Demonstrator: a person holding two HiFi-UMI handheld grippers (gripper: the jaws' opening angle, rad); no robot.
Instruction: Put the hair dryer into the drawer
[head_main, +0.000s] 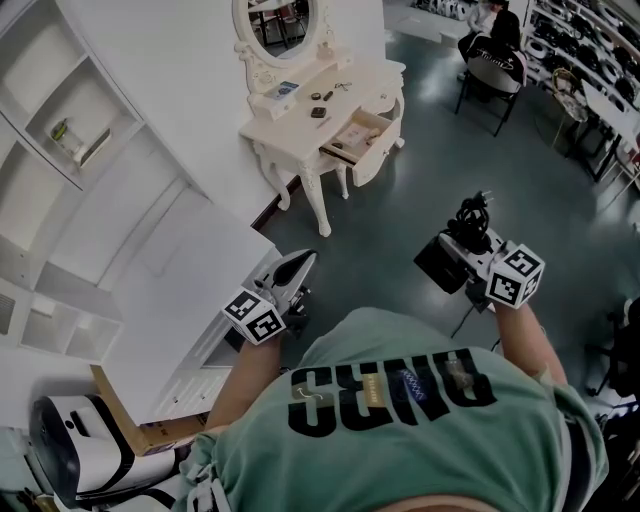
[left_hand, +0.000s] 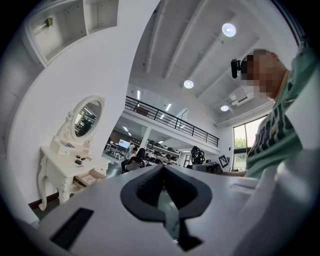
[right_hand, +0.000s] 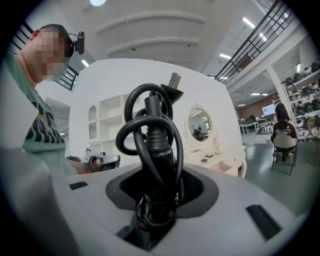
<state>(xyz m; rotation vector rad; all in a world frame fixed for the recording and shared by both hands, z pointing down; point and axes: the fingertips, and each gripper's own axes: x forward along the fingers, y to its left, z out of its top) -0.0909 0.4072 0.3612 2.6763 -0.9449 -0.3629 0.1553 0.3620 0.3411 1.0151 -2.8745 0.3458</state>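
Jaws of right gripper (right_hand: 157, 192) clamp the hair dryer (right_hand: 159, 142); left gripper (left_hand: 163, 172) closed, empty.

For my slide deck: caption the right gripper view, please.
Right gripper clamps the black hair dryer, cord looped, white dressing table beyond.

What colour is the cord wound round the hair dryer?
Black. The cord loops round the hair dryer's handle; the right gripper view shows it best.
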